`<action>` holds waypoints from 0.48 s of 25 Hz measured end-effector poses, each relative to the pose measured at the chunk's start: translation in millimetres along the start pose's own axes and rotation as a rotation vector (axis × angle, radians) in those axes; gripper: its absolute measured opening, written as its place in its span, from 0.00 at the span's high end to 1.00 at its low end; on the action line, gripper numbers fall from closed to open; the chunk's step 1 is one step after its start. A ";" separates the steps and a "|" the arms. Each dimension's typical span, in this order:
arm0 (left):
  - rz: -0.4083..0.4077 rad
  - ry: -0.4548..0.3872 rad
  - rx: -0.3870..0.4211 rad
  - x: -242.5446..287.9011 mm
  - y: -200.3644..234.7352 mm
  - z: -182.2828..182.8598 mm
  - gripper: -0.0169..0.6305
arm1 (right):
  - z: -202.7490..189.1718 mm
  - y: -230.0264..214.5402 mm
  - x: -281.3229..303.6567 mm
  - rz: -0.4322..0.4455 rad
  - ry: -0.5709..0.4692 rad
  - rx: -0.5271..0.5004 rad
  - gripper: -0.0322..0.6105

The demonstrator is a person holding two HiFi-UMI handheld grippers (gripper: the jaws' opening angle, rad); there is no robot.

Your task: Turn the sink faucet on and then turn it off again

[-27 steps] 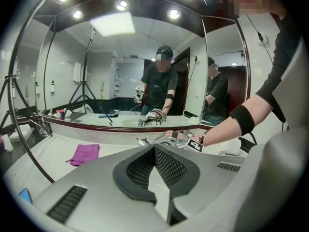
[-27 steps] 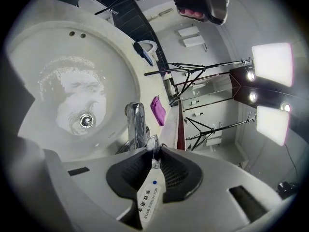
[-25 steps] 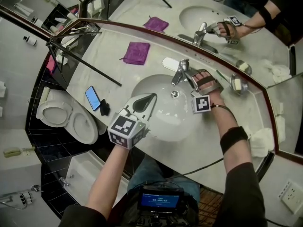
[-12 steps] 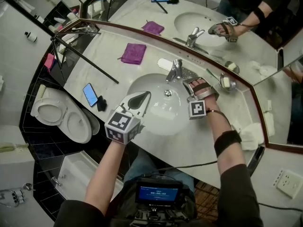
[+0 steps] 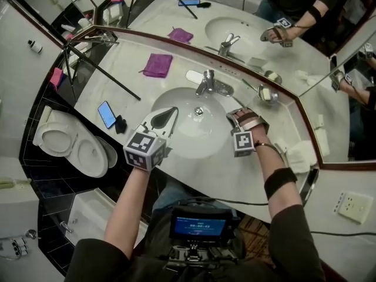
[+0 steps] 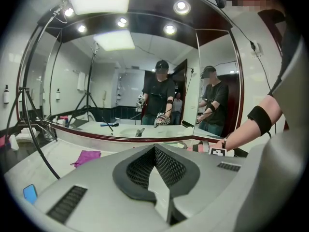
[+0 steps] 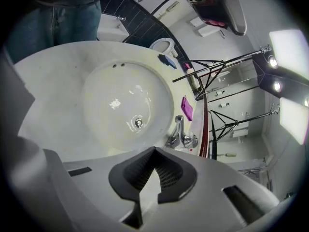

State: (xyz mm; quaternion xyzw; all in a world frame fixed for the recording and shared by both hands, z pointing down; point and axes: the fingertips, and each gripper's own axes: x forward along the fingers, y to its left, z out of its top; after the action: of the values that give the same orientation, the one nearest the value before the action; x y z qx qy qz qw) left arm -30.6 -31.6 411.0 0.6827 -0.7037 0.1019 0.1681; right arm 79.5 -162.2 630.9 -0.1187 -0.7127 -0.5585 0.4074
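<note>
both grippers are empty and hang over the sink basin, touching nothing. left gripper: jaws pressed together, nothing between them. it hangs over the near left part of the bowl, nose tilted only slightly down, so its own view looks across the counter into the mirror rather than at the work. this reads as parked out of the way, since a single lever needs one hand. right gripper: jaws have just been closing and meet with nothing between them. it sits over the right rim of the basin, angled down toward the drain, with the faucet ahead of it and well apart from its tips. the faucet stands at the back edge of the basin against the mirror, spout over the bowl. no stream shows from the spout in the head view or the right gripper view, only a glint near the drain, so it is judged off at this moment. the lever position is too small to read. a closed, empty gripper clear of the lever suggests either the cycle is done or a closed-jaw nudge is intended; cannot say which. purple cloth, phone and soap dish lie on the countertop away from the bowl, leaving the reach to the lever free.
</note>
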 end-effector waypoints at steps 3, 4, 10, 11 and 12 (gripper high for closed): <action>-0.020 -0.019 0.006 -2.5 -7.1 10.9 0.97 | -2.7 34.2 -8.7 0.052 0.030 0.025 0.93; -0.026 -0.024 0.009 -2.5 -9.4 14.9 0.97 | -2.6 44.8 -11.1 0.068 0.036 0.042 0.93; -0.052 -0.042 0.024 -0.6 -22.4 38.6 0.97 | -3.0 92.3 -23.4 0.149 0.061 0.164 0.93; -0.050 -0.046 0.031 -0.8 -22.2 39.4 0.97 | -3.5 98.1 -24.9 0.160 0.066 0.184 0.93; -0.046 -0.050 0.039 -0.9 -20.9 39.4 0.97 | -4.6 103.2 -26.1 0.171 0.073 0.205 0.93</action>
State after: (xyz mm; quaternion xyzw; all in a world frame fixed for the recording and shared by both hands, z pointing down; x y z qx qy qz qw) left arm -13.7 -46.5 372.6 0.7043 -0.6896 0.0948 0.1394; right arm 162.6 -122.9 684.7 -0.1166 -0.7380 -0.4501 0.4890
